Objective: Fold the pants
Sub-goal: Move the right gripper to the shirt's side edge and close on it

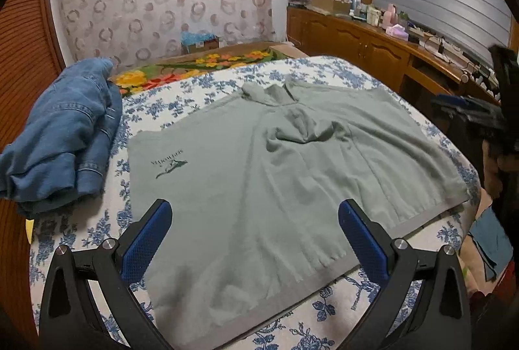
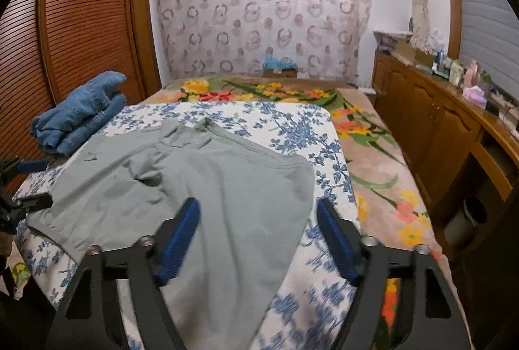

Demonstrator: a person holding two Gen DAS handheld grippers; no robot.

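A grey-green garment (image 1: 259, 181) lies spread flat on the blue-flowered sheet (image 1: 201, 90) of a bed; it has a dark logo print (image 1: 168, 166) near its left edge and a bunched fold at its middle. It also shows in the right wrist view (image 2: 207, 181). My left gripper (image 1: 254, 220) is open, its blue pads above the garment's near part. My right gripper (image 2: 258, 217) is open above the garment's near right part. The left gripper shows at the left edge of the right wrist view (image 2: 29, 184). Neither holds anything.
A folded pile of blue denim (image 1: 61, 136) lies at the bed's left side, also in the right wrist view (image 2: 81, 113). A flowered blanket (image 2: 356, 155) covers the far and right bed. A wooden sideboard (image 2: 438, 123) with bottles stands right; a slatted wardrobe (image 2: 81, 25) stands left.
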